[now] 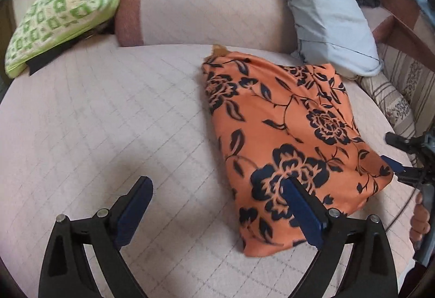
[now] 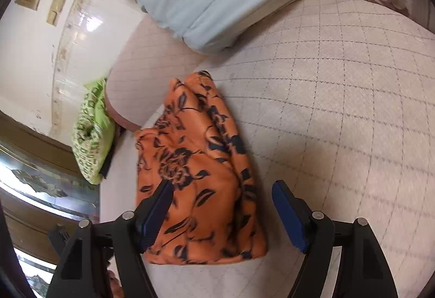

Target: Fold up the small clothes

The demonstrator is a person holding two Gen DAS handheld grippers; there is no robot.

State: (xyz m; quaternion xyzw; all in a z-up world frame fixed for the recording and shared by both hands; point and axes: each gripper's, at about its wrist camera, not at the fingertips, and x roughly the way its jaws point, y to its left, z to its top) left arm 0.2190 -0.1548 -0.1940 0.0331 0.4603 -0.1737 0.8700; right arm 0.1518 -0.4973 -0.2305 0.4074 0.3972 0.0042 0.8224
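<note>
Fingers on the left gripper (image 1: pixel 217 205) are spread wide, nothing pinched. Same for the right gripper (image 2: pixel 223 205), both jaws apart and empty, hovering over the folded orange floral garment (image 1: pixel 288 140). It lies flat on the quilted pinkish mattress (image 1: pixel 108 121), just beside a light blue pillow (image 1: pixel 326 15). Green patterned cushion (image 1: pixel 59 12) sits well apart, at the far edge.

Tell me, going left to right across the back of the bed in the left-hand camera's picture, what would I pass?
Green-and-white patterned cushion → pale quilted bolster with a reddish end → light blue pillow → striped floral pillow. The folded orange floral garment lies nearer, in front of the blue pillow.
</note>
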